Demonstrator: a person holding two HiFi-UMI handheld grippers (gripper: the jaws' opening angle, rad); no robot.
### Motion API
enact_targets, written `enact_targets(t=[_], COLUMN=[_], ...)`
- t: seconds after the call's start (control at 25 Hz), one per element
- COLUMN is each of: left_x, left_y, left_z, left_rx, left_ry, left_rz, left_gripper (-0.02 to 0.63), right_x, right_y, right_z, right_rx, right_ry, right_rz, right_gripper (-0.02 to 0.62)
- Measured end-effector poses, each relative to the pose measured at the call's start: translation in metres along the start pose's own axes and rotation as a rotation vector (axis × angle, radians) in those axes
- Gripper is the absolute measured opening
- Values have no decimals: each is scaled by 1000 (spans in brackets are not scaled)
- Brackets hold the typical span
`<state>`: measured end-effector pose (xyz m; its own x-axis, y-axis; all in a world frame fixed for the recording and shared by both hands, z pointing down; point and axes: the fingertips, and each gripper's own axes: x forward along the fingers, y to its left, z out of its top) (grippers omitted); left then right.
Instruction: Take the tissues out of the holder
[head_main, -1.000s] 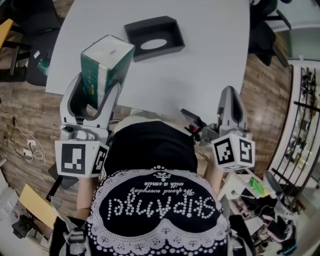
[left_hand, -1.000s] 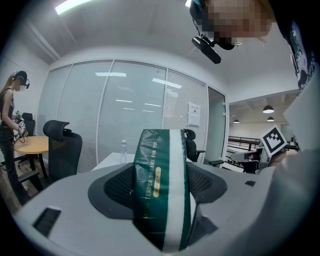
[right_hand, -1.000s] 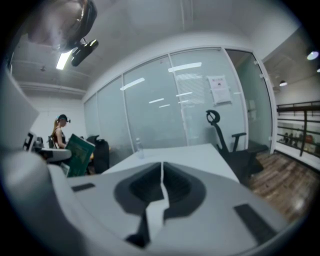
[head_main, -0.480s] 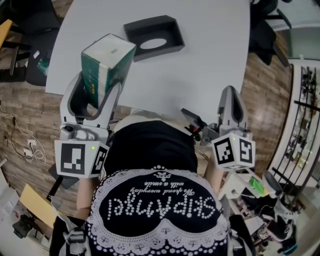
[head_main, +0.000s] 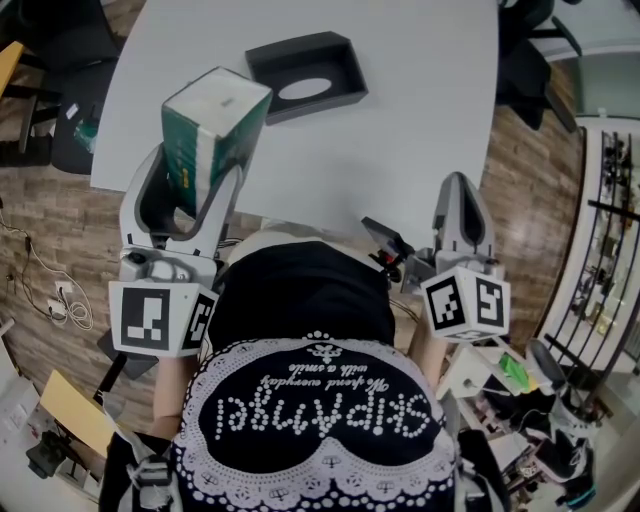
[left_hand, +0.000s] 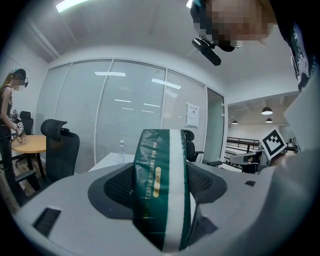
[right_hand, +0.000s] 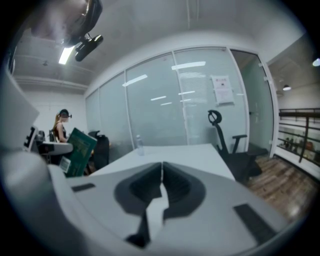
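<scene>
Tabletop (head_main: 420, 120): right half and near-right corner bare, open to passage. Black holder (head_main: 305, 75), left of the middle: standing obstacle. Tissue pack (head_main: 210, 125), clamped in the left claw (head_main: 195, 178), occupies the air over the near-left corner.

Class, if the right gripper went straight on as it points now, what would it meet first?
Nothing near: the right gripper, jaws shut, points out over the white table. The way looks free up to the far glass wall; depth unclear.
</scene>
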<state>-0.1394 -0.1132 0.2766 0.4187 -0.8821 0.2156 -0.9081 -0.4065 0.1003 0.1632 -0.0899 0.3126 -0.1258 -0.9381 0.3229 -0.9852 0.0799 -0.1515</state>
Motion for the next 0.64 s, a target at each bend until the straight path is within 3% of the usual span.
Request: enact_targets(t=[0.64], left_x=[4], left_y=[0], left_z=[2], left_rx=[-2], left_ry=[6], left_rz=[-3], left_gripper=[337], right_x=[2], right_y=[-2], right_z=[4], right_rx=[1], right_ry=[-3], right_rz=[-6], right_gripper=[34])
